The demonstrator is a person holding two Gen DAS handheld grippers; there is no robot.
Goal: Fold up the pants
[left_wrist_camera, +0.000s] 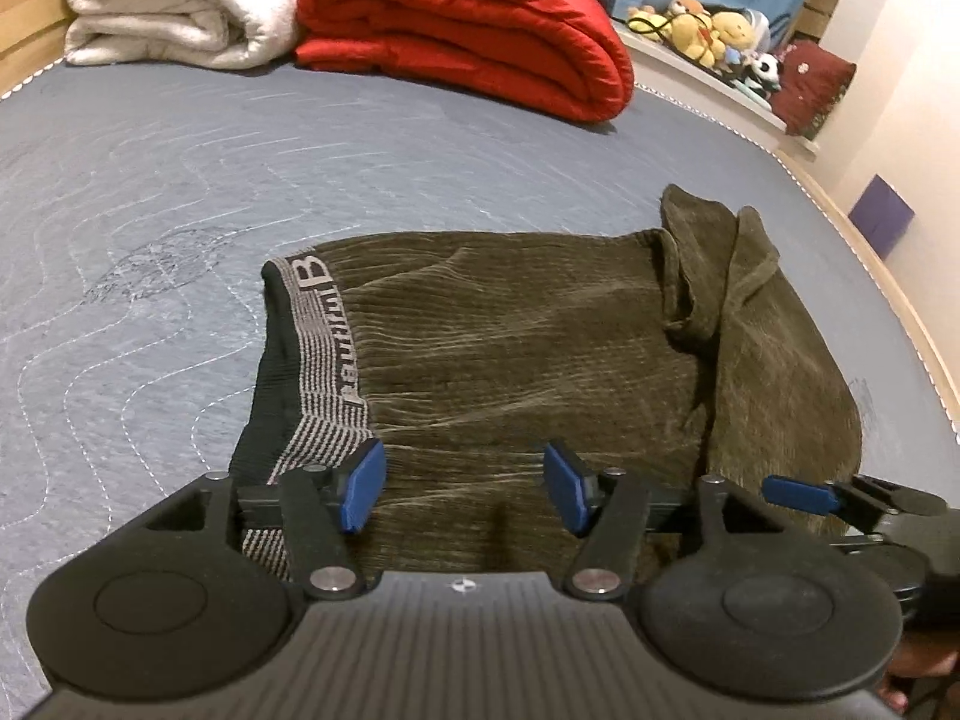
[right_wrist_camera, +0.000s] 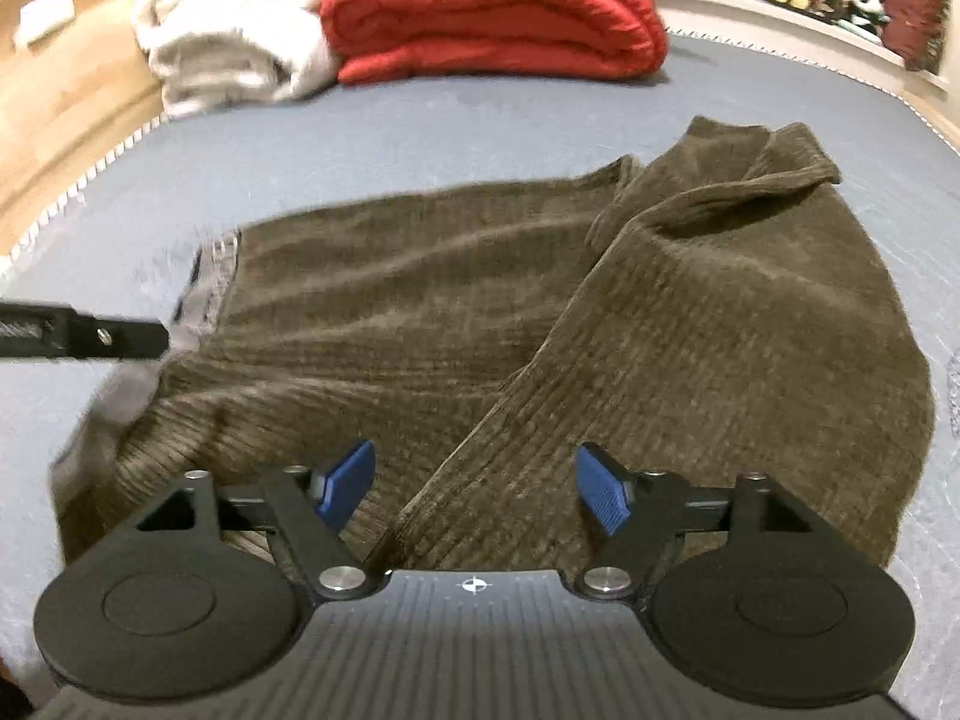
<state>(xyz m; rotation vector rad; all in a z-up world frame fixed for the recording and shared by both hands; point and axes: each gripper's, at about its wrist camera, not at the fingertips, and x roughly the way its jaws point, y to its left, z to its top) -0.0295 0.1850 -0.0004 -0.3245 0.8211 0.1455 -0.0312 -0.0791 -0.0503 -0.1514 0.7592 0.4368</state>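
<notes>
Olive-brown ribbed pants (left_wrist_camera: 510, 348) lie folded on the blue-grey quilted bed cover (left_wrist_camera: 180, 180). Their striped grey-and-black waistband (left_wrist_camera: 324, 360) is at the left and the leg ends are bunched at the right. My left gripper (left_wrist_camera: 465, 483) hovers over the near edge of the pants beside the waistband, open, with nothing pinched. In the right wrist view the pants (right_wrist_camera: 420, 312) fill the middle. My right gripper (right_wrist_camera: 475, 489) stands open above a diagonal fold in the cloth, its blue pads (right_wrist_camera: 603, 495) clear of it. One right-gripper pad (left_wrist_camera: 798, 492) shows in the left wrist view.
A folded red quilt (left_wrist_camera: 468, 30) and a white blanket (left_wrist_camera: 174, 12) lie at the far end of the bed. Plush toys (left_wrist_camera: 708, 24) sit on a ledge at the back right. A wooden bed frame (right_wrist_camera: 72, 90) runs along the left; a purple box (left_wrist_camera: 882, 216) is beyond the right edge.
</notes>
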